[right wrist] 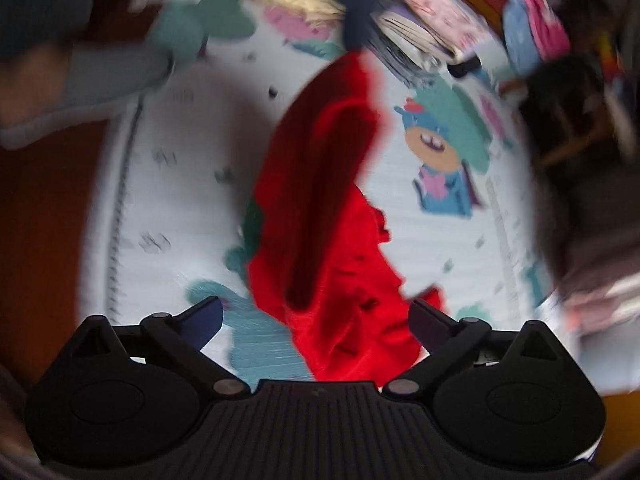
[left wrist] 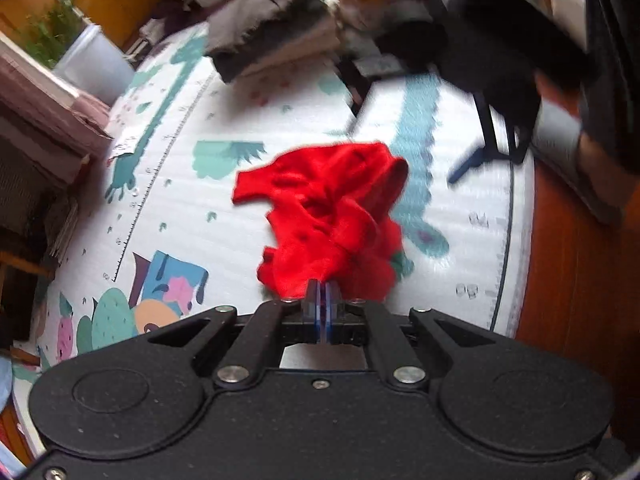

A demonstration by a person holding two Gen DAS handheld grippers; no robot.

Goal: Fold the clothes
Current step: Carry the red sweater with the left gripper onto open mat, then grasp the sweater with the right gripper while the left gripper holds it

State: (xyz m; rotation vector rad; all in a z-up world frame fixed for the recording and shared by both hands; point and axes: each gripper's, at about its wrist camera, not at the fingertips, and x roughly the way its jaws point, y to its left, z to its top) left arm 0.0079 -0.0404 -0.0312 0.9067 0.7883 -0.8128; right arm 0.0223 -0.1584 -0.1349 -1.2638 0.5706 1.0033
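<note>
We've got the left gripper [left wrist: 323, 294] pressed together, pinching the red garment [left wrist: 332, 216] at lower centre, crumpled on the printed play mat [left wrist: 192, 208]. Our right gripper [right wrist: 316, 316] is spread wide, garment between the fingers, untouched. Grey folded clothes [left wrist: 264, 46] sit upper left.

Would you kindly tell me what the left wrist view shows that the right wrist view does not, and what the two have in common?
Only the left wrist view shows the left gripper shut on the crumpled red cloth garment, a folded dark grey garment pile at the mat's far end, and a potted green plant.

Only the right wrist view shows the right gripper open, its jaws apart on either side of the cloth, and a cartoon animal print.

Both show the red garment on the white illustrated play mat.
</note>
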